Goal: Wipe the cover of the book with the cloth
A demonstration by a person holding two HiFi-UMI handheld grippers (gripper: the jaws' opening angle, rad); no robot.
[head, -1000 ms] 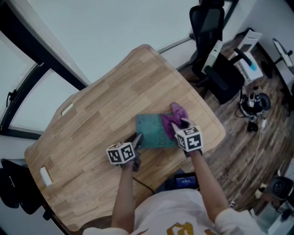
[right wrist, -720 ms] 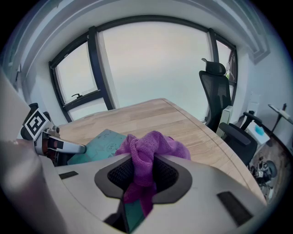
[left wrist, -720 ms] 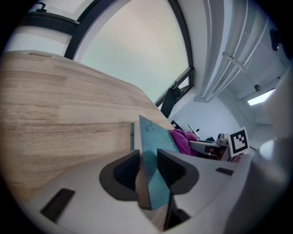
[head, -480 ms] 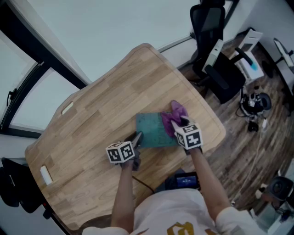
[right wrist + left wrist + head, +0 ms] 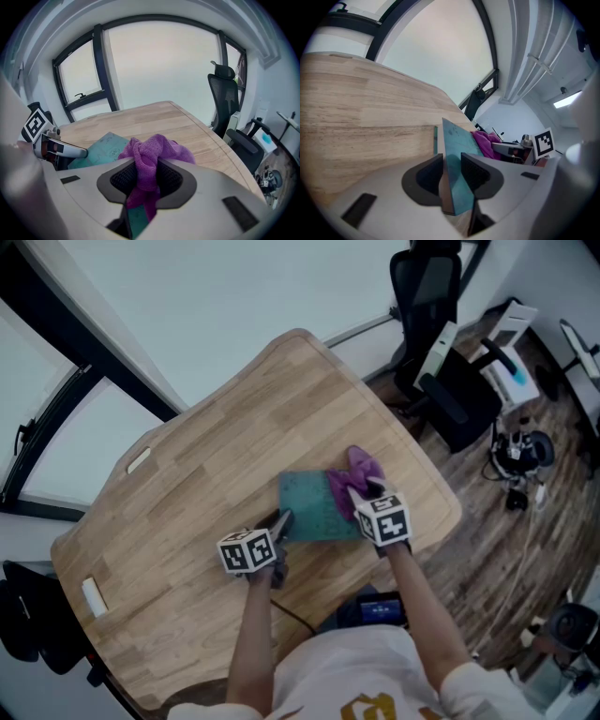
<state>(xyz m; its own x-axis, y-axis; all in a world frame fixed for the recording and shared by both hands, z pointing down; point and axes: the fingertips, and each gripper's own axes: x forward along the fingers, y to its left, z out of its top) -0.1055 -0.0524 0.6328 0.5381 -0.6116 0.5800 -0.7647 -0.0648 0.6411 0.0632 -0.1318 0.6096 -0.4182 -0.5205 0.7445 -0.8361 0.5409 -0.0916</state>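
Observation:
A teal book (image 5: 314, 505) lies flat on the wooden table (image 5: 216, 474) in front of me. My left gripper (image 5: 279, 526) is shut on the book's near left corner; in the left gripper view the teal cover (image 5: 457, 154) runs edge-on between both pads. My right gripper (image 5: 367, 491) is shut on a bunched purple cloth (image 5: 354, 479), which rests on the book's right part. In the right gripper view the purple cloth (image 5: 150, 157) bulges out ahead of the jaws, with the teal book (image 5: 101, 147) under it to the left.
A black office chair (image 5: 436, 352) stands beyond the table's far right corner, with cables and gear on the wood floor (image 5: 520, 460) to the right. A small white block (image 5: 92, 596) lies near the table's left edge. Windows run along the left.

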